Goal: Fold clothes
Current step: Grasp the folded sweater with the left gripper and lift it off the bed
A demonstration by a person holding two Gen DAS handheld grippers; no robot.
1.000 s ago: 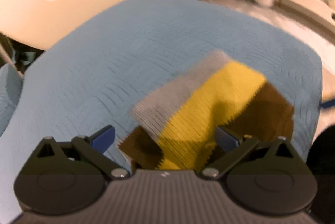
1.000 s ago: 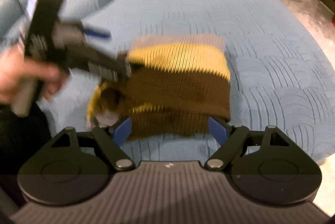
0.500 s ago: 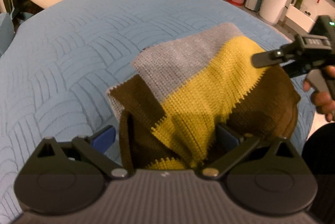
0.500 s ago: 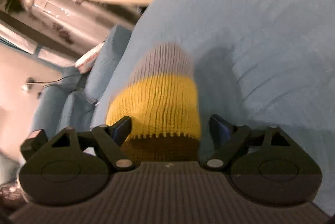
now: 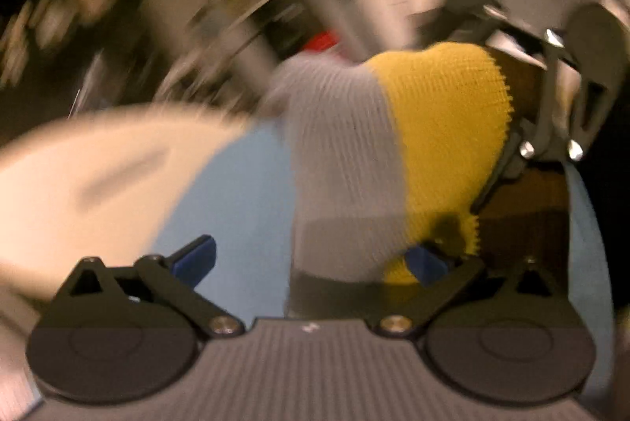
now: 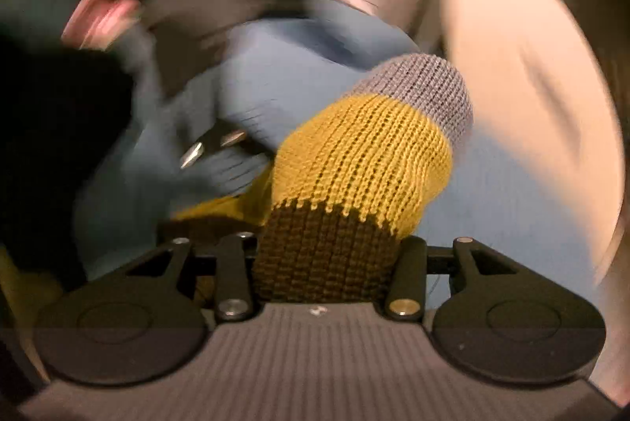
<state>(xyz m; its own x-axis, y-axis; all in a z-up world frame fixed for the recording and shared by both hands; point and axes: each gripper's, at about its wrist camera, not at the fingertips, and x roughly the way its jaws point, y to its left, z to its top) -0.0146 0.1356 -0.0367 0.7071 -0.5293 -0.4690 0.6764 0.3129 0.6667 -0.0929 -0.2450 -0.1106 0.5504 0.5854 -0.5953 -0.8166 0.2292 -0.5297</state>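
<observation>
right gripper [image 6: 327, 259] closing on knit sweater [image 6: 354, 161], bunched and lifted off blue bedspread [image 6: 492, 192]

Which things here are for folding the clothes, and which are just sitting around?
For folding: striped knitted garment; right gripper, jaws closing on its brown end; left gripper, jaws wide open; blue bed cover.

Just around: cream headboard; plants and a red thing behind, blurred.

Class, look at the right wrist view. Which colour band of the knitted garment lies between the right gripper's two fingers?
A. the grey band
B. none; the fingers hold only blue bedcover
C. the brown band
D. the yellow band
C: the brown band of the knitted garment fills the gap of the right gripper, whose jaws are closing on it; yellow and grey lie farther out.
</observation>
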